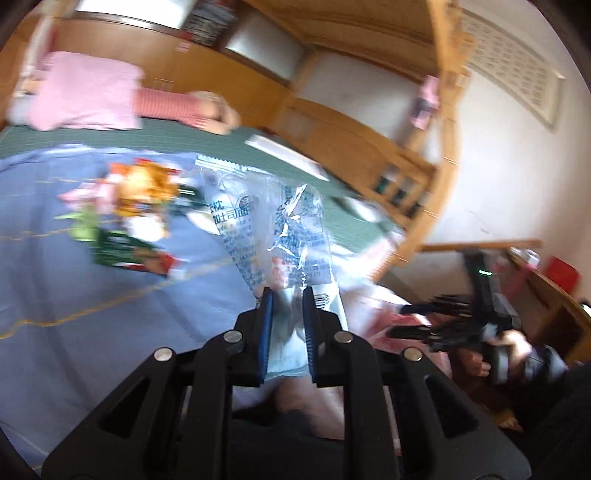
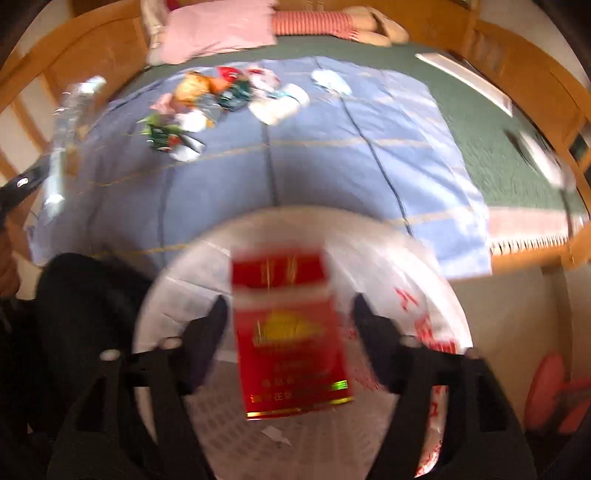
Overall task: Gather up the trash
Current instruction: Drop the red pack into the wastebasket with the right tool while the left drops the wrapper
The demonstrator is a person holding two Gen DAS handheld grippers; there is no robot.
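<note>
**Red Pack Loose Over Bag; Clear Wrapper Clamped**

Red and glossy, the cigarette pack is a flat rectangular carton with gold print and a white band near its top. It sits between the spread fingers of the right hand-held gripper, with a clear gap on each side; neither pad touches it. No earlier frame is given, so only the wide-open stance is stated. Below the pack lies the round mouth of a white plastic bag with red lettering, thin and crinkled.

The left hand-held gripper is nearly closed, its blue ribbed pads pinching the lower edge of a transparent wrapper. The wrapper is creased film with blue printed text and a serrated top seal, standing upright above the fingers.

Remaining litter forms a pile of orange, green and white packets on the blue quilted blanket. The blanket covers part of a green bedspread inside a wooden bed frame. A pink pillow lies at the head. Motion blur softens fine detail in both views.
</note>
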